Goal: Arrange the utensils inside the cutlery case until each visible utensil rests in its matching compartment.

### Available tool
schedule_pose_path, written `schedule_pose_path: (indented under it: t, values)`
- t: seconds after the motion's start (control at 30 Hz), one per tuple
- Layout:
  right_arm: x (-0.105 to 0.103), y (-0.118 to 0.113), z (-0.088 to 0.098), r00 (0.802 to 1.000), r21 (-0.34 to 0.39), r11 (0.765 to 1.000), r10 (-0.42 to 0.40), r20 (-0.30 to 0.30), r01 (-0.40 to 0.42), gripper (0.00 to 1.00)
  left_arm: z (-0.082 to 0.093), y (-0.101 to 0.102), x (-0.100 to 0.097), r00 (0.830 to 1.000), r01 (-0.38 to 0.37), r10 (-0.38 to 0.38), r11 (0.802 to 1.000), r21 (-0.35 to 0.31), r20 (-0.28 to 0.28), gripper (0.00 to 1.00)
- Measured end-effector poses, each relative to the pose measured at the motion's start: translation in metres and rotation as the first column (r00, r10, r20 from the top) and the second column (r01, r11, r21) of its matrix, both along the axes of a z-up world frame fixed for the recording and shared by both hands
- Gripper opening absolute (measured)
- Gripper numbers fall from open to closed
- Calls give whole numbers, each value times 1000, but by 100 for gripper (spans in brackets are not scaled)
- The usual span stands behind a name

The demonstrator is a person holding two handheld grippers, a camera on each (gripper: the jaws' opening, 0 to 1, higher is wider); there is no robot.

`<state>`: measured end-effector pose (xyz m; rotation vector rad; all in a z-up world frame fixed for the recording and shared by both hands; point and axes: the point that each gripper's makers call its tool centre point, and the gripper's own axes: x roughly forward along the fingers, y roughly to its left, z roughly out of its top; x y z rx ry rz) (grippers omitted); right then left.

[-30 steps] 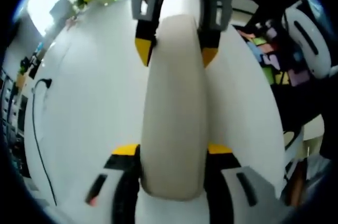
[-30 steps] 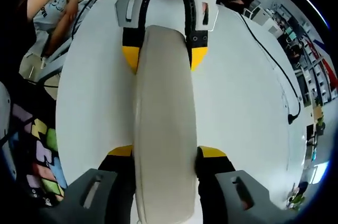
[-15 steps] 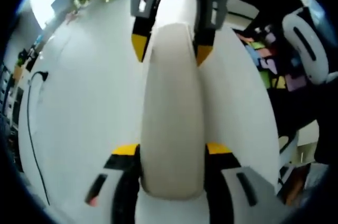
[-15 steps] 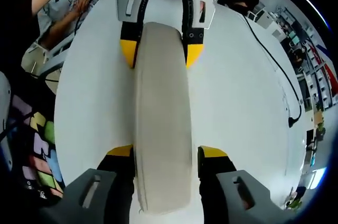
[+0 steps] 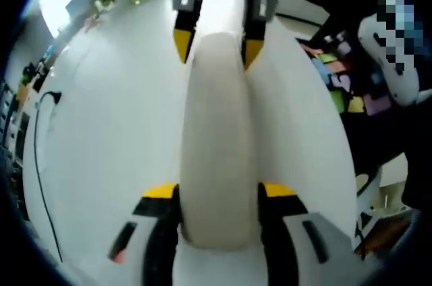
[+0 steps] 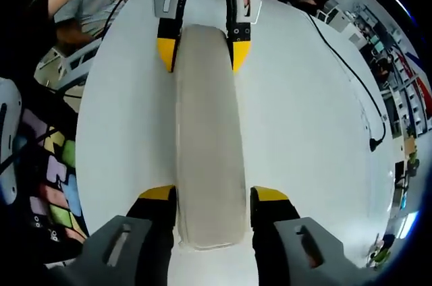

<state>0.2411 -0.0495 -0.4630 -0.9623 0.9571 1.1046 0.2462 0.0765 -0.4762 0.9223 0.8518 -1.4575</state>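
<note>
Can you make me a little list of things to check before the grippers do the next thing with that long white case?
1. Left gripper jaws hug one end of the cutlery case: ok.
2. Right gripper jaws hug the other end: ok.
3. Case lifted off the white table: cannot tell.
4. Case opened up: not ok, it looks closed.
5. Utensils in their compartments: cannot tell, hidden inside.
6. Black cable away from the case: ok.
</note>
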Motion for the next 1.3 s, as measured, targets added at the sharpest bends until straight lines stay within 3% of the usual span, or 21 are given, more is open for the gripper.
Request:
schedule_pose_path:
  t: [0.53, 0.57, 0.67, 0.83, 1.07, 1.3]
  values:
    - [-1, -19, 11, 1000, -26, 1000, -2, 5, 2, 41, -1, 0, -3, 1000, -4, 4, 1000, 9, 1, 47]
    - [-7, -33, 17, 999, -36, 999, -23, -23, 22, 36, -1, 0, -3, 1000, -8, 8, 1000, 11, 1, 47]
    - [-8, -41, 23, 1000, -58, 998, -17, -14, 16, 35, 0, -1, -3, 1000, -21, 21, 1000, 13, 0, 47]
    - [-1, -40, 35, 1000, -47, 999, -23, 14, 24, 30, 0, -2, -3, 1000, -22, 21, 999, 28, 1, 47]
    - [2, -34, 26, 999, -46, 999, -25, -23, 24, 19, 0, -3, -1, 999, -45, 45, 999, 19, -3, 46]
    - [6, -34, 20, 999, -61, 998, -31, -43, 28, 17, 1, -3, -1, 999, -50, 50, 999, 6, -6, 46]
